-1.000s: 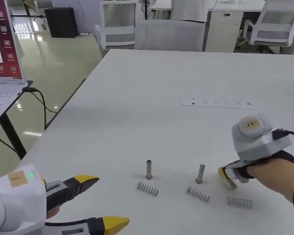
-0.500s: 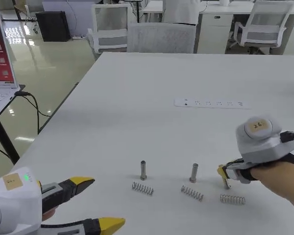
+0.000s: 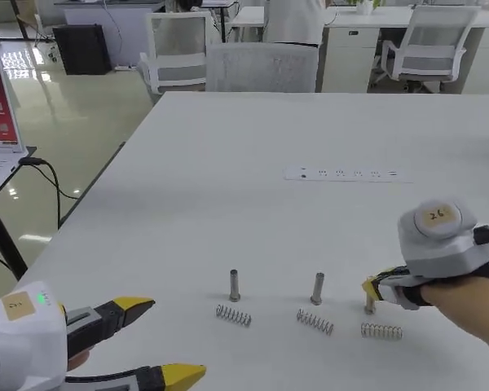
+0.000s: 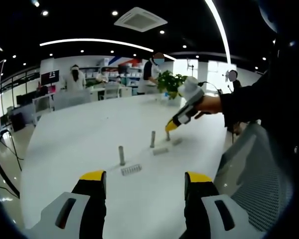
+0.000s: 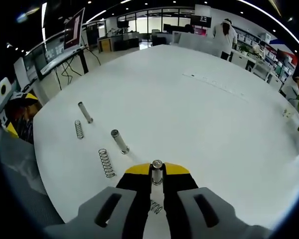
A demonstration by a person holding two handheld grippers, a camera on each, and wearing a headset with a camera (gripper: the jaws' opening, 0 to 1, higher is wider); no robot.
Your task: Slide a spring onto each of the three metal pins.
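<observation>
On the counter [image 3: 253,204], our right hand-held gripper [image 5: 157,174], pinching the third pin [image 3: 370,306], has stood it upright. Our left hand-held gripper [image 4: 144,177] is spread; springs [image 3: 233,315] come next.

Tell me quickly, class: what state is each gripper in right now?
Left gripper: open, holding nothing.
Right gripper: shut on the rightmost metal pin.

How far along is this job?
Done: nothing. The left coiled wire spring, middle spring and right spring lie flat on the white table; the left metal pin and middle pin stand bare. In hand: the right gripper is closed on the right pin; the left gripper hangs open. Left: all three springs.
</observation>
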